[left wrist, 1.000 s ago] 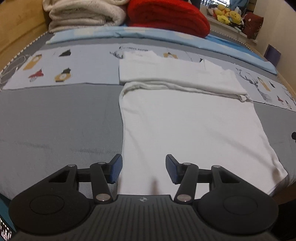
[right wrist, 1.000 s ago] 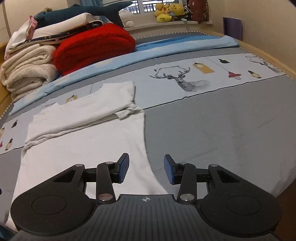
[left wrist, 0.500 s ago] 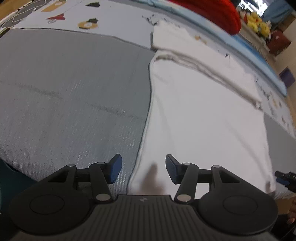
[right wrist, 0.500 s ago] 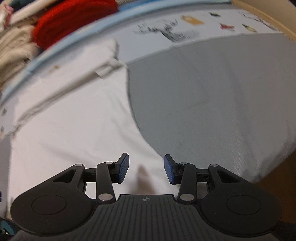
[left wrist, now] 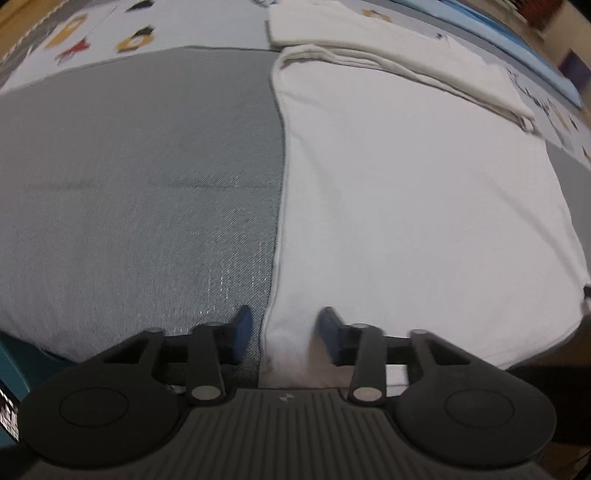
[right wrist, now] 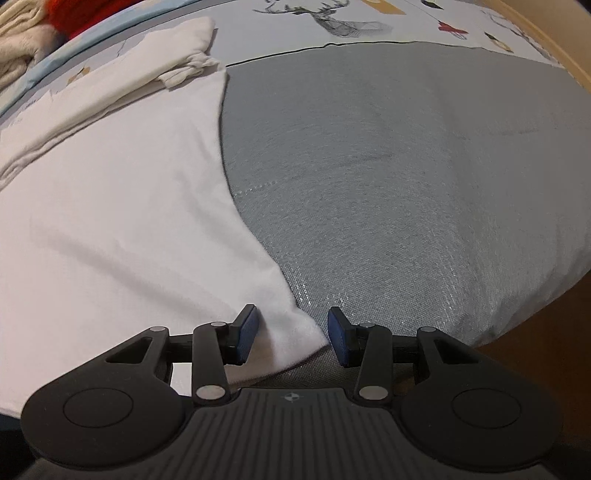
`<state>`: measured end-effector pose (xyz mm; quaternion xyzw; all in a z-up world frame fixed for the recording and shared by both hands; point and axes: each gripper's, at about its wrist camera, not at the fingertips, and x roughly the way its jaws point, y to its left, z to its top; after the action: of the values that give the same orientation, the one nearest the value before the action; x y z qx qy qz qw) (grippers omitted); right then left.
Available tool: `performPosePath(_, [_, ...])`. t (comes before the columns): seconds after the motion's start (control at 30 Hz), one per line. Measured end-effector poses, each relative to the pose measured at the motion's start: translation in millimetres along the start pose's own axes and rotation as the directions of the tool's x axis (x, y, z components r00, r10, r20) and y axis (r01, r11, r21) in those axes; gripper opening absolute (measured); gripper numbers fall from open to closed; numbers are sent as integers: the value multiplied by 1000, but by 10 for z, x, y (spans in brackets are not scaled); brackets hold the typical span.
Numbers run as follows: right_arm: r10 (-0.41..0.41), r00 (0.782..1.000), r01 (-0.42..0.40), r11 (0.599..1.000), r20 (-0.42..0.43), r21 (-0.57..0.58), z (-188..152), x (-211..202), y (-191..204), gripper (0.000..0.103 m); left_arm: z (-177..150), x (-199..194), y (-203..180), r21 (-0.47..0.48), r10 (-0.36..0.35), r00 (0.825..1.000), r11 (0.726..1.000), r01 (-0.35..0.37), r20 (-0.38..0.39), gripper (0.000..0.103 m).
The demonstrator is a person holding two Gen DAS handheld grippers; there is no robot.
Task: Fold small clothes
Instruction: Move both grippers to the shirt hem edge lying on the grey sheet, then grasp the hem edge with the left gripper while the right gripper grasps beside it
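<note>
A white T-shirt (left wrist: 406, 184) lies flat on the grey quilt (left wrist: 147, 166), its top part folded over into a band (left wrist: 388, 55). My left gripper (left wrist: 284, 330) points steeply down at the shirt's near left hem corner. Its jaws are closing with the corner between them, and the pads are still apart from the cloth. In the right wrist view the same shirt (right wrist: 110, 203) fills the left side. My right gripper (right wrist: 291, 336) straddles the near right hem corner; its jaws are closing a little, with a gap still showing on both sides of the cloth.
Beyond the shirt runs a pale blue printed sheet (left wrist: 110, 33) with a deer drawing (right wrist: 332, 22). A red blanket (right wrist: 70, 11) and cream blankets (right wrist: 18, 48) are piled at the far left. The bed's wooden side (right wrist: 554, 44) and the near mattress edge (right wrist: 535, 325) bound the quilt.
Both grippers have sunk and tipped down onto the shirt's near hem corners. The left jaws now stand narrower than before, and the right jaws slightly narrower.
</note>
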<state>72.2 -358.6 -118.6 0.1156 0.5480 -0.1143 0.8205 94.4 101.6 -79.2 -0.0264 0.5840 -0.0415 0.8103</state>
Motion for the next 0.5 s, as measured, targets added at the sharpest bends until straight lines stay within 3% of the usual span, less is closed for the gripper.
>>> performPosePath(0.03, [2, 1000, -2, 1000, 0, -10, -5, 1, 15, 35, -1, -14, -9, 14, -8, 1000, 1000, 8, 5, 5])
performPosePath(0.1, [16, 1000, -16, 999, 3, -28, -2, -13, 38, 7, -2, -48, -2, 14, -23, 1000, 1000, 23, 17, 5])
performPosePath(0.27, [50, 998, -50, 999, 43, 6, 23, -112, -12, 6, 10, -103, 49, -23, -47, 998, 999, 47, 29, 6])
performPosePath(0.4, [46, 999, -45, 999, -10, 12, 7, -35, -22, 13, 5, -26, -3, 1, -51, 999, 999, 51, -16, 20])
performPosePath(0.5, [27, 1000, -27, 999, -7, -36, -16, -56, 37, 13, 16, -9, -37, 22, -43, 999, 999, 43, -15, 20])
